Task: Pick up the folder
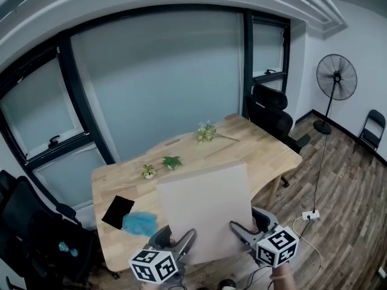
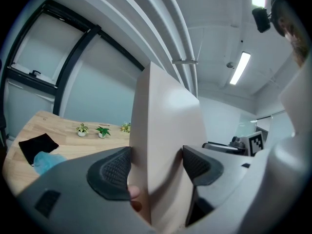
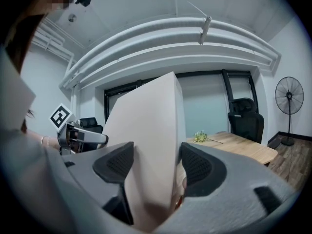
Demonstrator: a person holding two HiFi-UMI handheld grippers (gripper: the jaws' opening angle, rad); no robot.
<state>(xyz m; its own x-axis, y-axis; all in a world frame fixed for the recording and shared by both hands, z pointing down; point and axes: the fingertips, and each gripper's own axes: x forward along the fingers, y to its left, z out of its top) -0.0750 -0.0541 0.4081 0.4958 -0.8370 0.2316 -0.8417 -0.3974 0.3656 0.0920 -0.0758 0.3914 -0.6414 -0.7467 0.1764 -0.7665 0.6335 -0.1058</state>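
Note:
A large beige folder (image 1: 205,207) hangs tilted above the near edge of the wooden table (image 1: 266,153), carried at its lower edge by both grippers. My left gripper (image 1: 178,235) grips its lower left corner. In the left gripper view the folder (image 2: 165,130) stands upright between the two black pads of that gripper (image 2: 156,167), which press on either side. My right gripper (image 1: 245,226) holds the lower right corner. In the right gripper view the folder (image 3: 146,130) fills the gap between the pads of that gripper (image 3: 155,165).
On the table lie a black pouch (image 1: 117,211), a blue fluffy object (image 1: 140,222), two small potted plants (image 1: 149,171) and a flower sprig (image 1: 207,132). Black office chairs (image 1: 275,116) stand at the far right, with a floor fan (image 1: 335,80) and a power strip (image 1: 311,215) beyond.

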